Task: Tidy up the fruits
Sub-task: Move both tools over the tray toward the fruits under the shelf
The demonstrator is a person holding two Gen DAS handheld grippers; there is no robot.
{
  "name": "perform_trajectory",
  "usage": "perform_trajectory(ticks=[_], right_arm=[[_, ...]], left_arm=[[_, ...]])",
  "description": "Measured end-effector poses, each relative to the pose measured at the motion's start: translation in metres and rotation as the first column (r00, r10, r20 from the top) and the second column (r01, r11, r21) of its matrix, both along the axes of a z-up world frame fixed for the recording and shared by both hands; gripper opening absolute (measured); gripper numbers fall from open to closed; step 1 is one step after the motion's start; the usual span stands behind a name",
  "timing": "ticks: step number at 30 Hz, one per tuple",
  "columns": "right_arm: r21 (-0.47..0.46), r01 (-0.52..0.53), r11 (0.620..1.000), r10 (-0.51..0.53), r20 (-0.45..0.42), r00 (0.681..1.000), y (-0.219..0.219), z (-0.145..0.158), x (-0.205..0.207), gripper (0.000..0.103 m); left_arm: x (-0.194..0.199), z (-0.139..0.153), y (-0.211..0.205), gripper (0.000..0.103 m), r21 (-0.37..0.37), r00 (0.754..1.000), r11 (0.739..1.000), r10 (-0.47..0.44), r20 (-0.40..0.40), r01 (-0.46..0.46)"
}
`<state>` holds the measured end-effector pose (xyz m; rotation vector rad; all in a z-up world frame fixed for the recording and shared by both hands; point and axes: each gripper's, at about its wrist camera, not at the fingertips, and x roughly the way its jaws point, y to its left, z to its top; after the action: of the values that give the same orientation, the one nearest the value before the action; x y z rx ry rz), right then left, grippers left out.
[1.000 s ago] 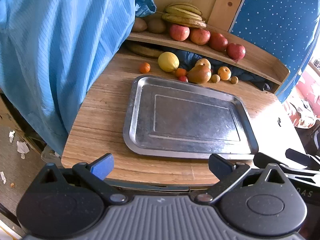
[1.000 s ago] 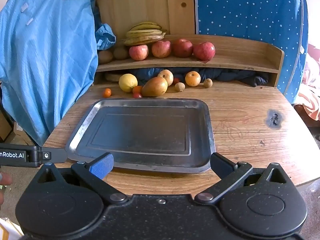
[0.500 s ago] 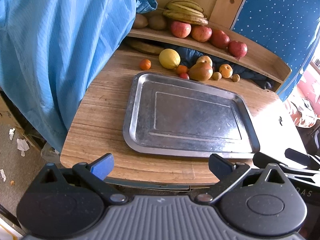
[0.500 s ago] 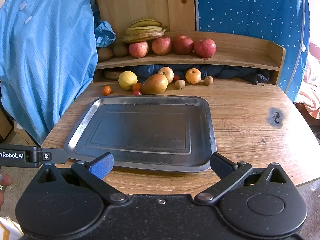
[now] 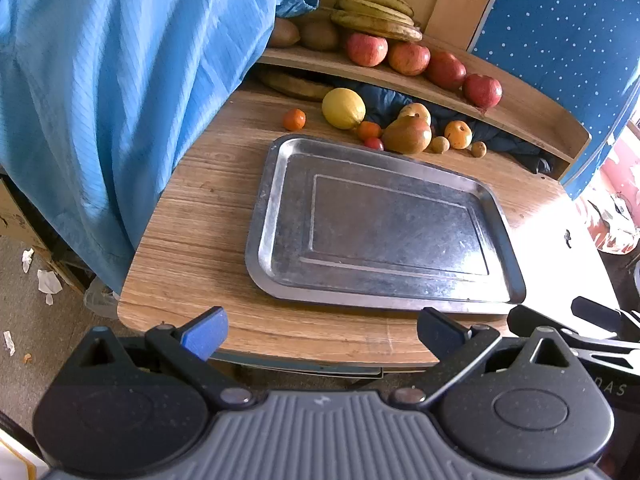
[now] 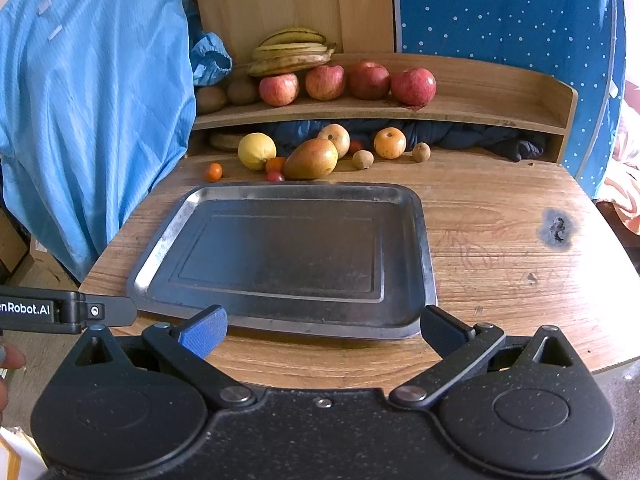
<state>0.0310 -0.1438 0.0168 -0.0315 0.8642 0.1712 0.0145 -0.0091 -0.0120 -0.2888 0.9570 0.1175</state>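
An empty metal tray [image 5: 280,216] [image 6: 424,248] lies in the middle of the wooden table. Behind it sit a yellow lemon [image 5: 343,108] [image 6: 256,151], a pear [image 5: 406,135] [image 6: 311,159], small oranges [image 5: 294,119] [image 6: 389,143] and other small fruits. Red apples [image 5: 367,49] [image 6: 413,86] and bananas [image 5: 376,16] [image 6: 292,54] rest on the shelf above. My left gripper [image 5: 322,332] is open and empty at the table's near edge. My right gripper [image 6: 322,330] is open and empty just before the tray's near rim.
A blue cloth [image 5: 120,100] [image 6: 88,112] hangs at the left of the table. A blue dotted panel [image 6: 504,12] stands behind the shelf [image 6: 480,108]. Dark fabric [image 6: 480,140] is stuffed under the shelf. A burn mark [image 6: 557,228] marks the table at right.
Both grippers have drawn back and risen slightly, so the tray and fruit appear a little farther off. Both stay open and empty.
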Motion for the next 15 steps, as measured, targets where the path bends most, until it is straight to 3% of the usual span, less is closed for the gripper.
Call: perform_trajectory(ticks=[15], right_arm=[[0.026, -0.01, 1.0, 0.01, -0.033, 0.999, -0.01, -0.008, 0.012, 0.102]], left_arm=[[0.013, -0.007, -0.008, 0.102, 0.016, 0.999, 1.0, 0.001, -0.045, -0.001]])
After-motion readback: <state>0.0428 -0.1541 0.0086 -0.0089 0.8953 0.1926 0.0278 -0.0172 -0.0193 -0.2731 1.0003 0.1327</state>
